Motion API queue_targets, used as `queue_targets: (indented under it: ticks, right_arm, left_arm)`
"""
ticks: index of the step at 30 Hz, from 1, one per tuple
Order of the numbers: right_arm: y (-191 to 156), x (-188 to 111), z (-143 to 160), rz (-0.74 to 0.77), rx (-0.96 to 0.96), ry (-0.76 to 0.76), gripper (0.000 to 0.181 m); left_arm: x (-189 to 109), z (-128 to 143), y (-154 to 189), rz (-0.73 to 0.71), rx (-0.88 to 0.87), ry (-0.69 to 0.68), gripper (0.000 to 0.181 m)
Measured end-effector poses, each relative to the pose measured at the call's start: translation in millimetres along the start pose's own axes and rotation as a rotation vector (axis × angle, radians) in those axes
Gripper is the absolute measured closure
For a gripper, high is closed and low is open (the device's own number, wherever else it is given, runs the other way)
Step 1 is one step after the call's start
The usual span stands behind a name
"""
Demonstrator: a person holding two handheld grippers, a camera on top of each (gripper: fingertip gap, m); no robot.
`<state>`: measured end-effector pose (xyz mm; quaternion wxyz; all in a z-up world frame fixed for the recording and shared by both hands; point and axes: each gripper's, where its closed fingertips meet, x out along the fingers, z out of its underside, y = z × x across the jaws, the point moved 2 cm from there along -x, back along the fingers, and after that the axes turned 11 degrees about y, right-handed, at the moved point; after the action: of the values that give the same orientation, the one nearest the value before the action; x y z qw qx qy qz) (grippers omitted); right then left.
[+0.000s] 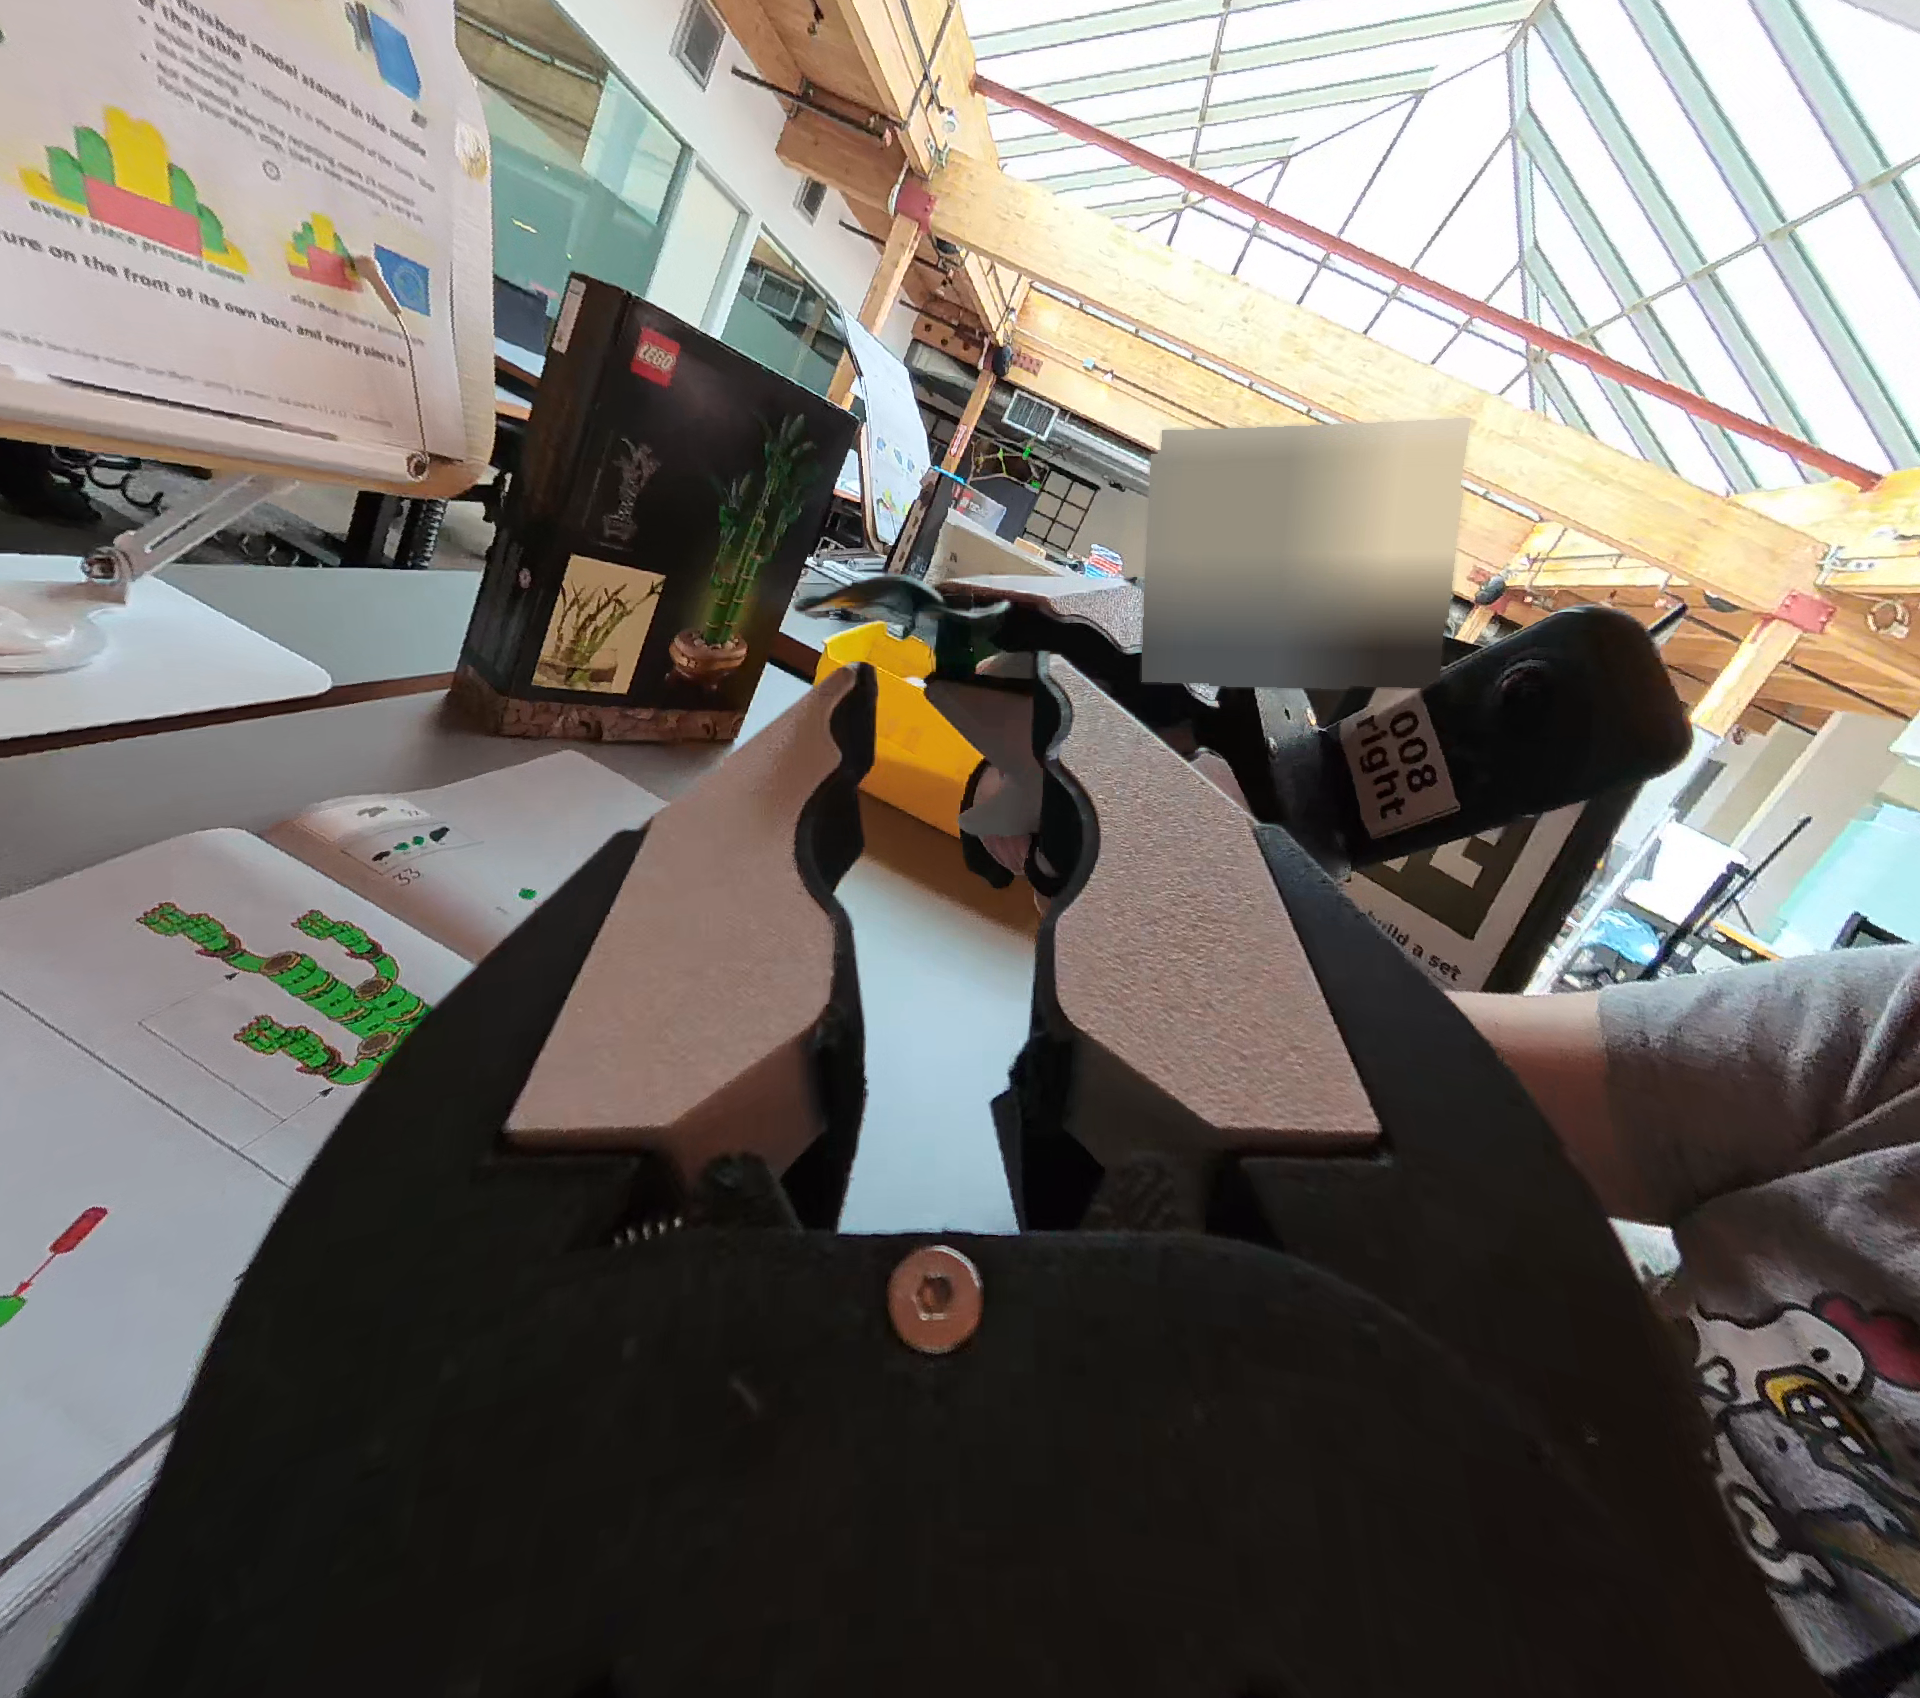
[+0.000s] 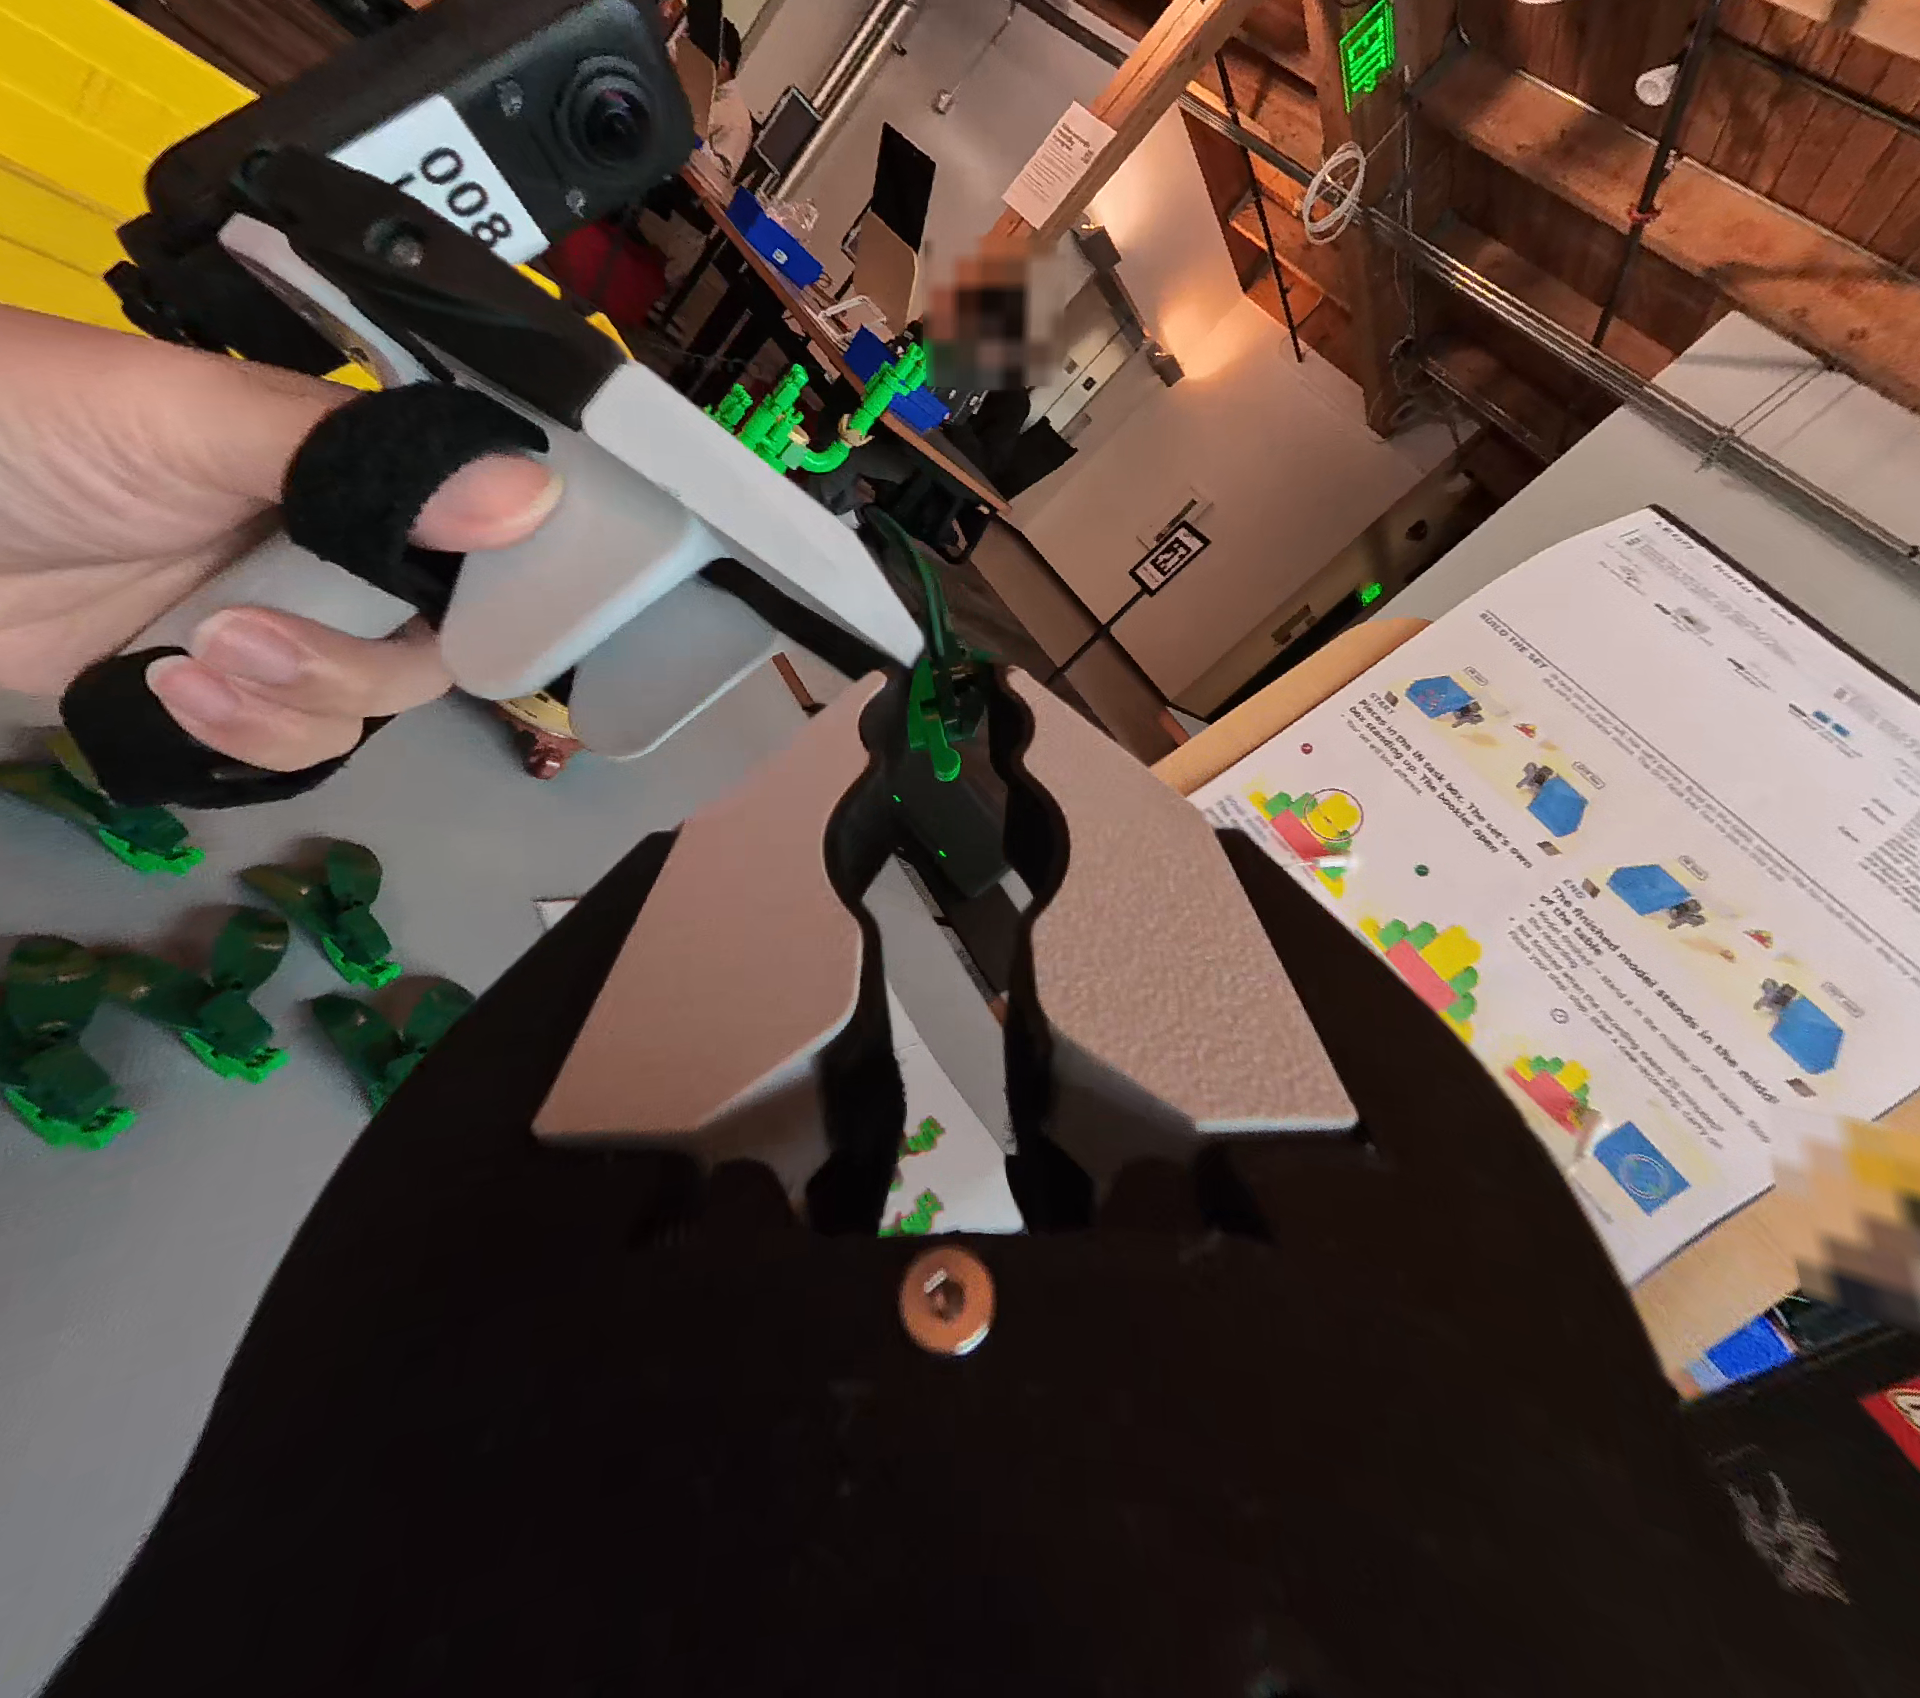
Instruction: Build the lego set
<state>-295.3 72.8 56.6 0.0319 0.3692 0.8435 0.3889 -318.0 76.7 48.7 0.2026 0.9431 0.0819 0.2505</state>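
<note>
Textured tan right hand-held gripper (image 2: 940, 718) pinches green leaf piece (image 2: 930, 723); left hand-held gripper (image 1: 951, 692) gapes empty.

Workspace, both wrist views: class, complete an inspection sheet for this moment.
Surface: grey table, booklet open on it.
Job's things: loose leaves; assembled stalks; box upright.
Clutter: yellow bin; sheet on a stand.
Grippers: left gripper open; right gripper pinching a leaf.
Cables: white coils overhead.
Surroundings: skylight, timber beams.
</note>
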Motion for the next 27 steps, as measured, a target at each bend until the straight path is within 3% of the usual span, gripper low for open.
queue_targets:
  ticks: [2, 6, 10, 15, 18, 20, 27]
  right_arm:
    - [-4, 1, 0, -0.007, -0.007, -0.002, 0.169]
    - [-11, 4, 1, -0.004, -0.078, -0.002, 0.168]
    - [-20, 3, 1, -0.087, -0.003, 0.025, 0.162]
    - [-19, -6, 5, -0.319, 0.457, 0.018, 0.160]
    - [-7, -14, 3, -0.363, 0.783, 0.069, 0.161]
    - [-7, -22, 0, -0.402, 0.867, 0.116, 0.158]
    - [-34, -57, 0, -0.429, 0.236, 0.145, 0.150]
  left_arm:
    - [-1, 1, 1, 0.008, 0.021, -0.009, 0.167]
    - [-3, 0, -2, -0.018, 0.074, -0.027, 0.171]
    - [-9, -4, -3, -0.022, 0.105, -0.103, 0.173]
    - [-21, -14, -3, -0.003, 0.086, -0.155, 0.173]
    - [-24, -1, 1, 0.036, 0.011, -0.246, 0.174]
    - [-22, 12, 5, 0.068, -0.057, -0.302, 0.173]
    - [-15, 53, 18, 0.151, -0.259, -0.476, 0.173]
